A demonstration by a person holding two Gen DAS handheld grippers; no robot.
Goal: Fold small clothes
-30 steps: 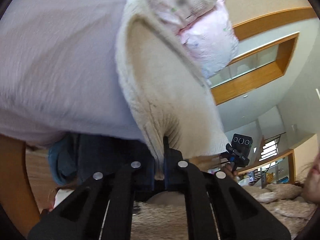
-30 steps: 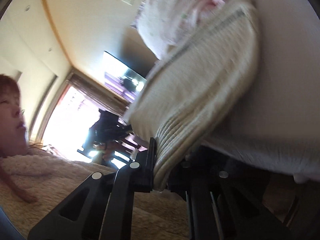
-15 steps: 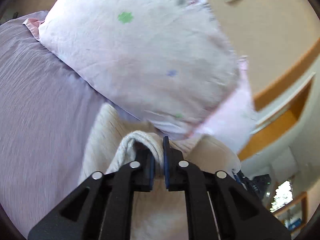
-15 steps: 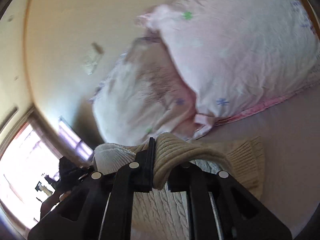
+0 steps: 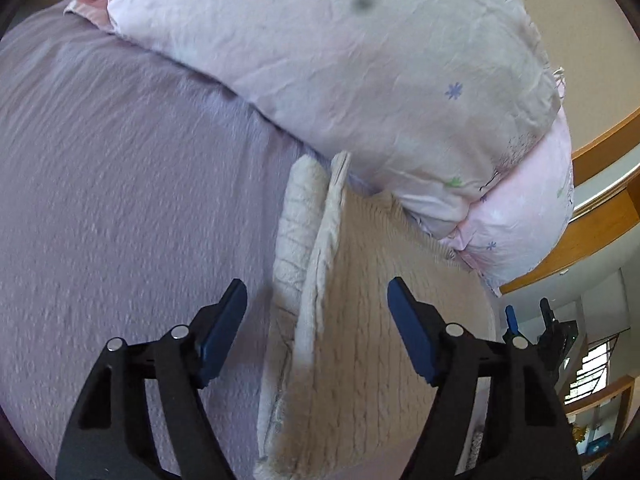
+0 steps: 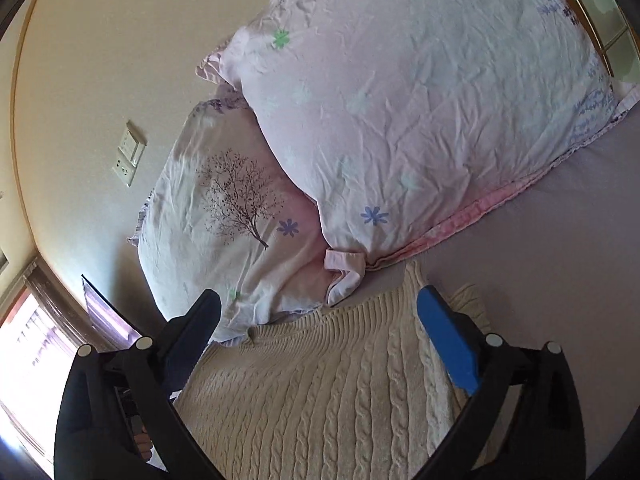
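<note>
A cream cable-knit sweater (image 5: 360,340) lies on the lavender bed sheet (image 5: 120,200), its far edge against the pillows. One folded edge stands up as a ridge in the left wrist view. My left gripper (image 5: 316,320) is open just above the sweater, holding nothing. The sweater also shows in the right wrist view (image 6: 320,392), flat with its ribbed hem toward the pillows. My right gripper (image 6: 320,320) is open above it and empty. The other gripper's blue-padded tips (image 5: 528,320) show at the far right of the left wrist view.
Two pale pink printed pillows (image 6: 420,100) (image 6: 224,216) lie at the head of the bed against a cream wall with a switch plate (image 6: 129,154). A bright window (image 6: 24,360) is at the left. Wooden trim (image 5: 600,232) is at the right.
Both grippers were shut on the sweater's edges and carried it over onto the bed. Now both have opened and let go, and the sweater lies on the sheet.
</note>
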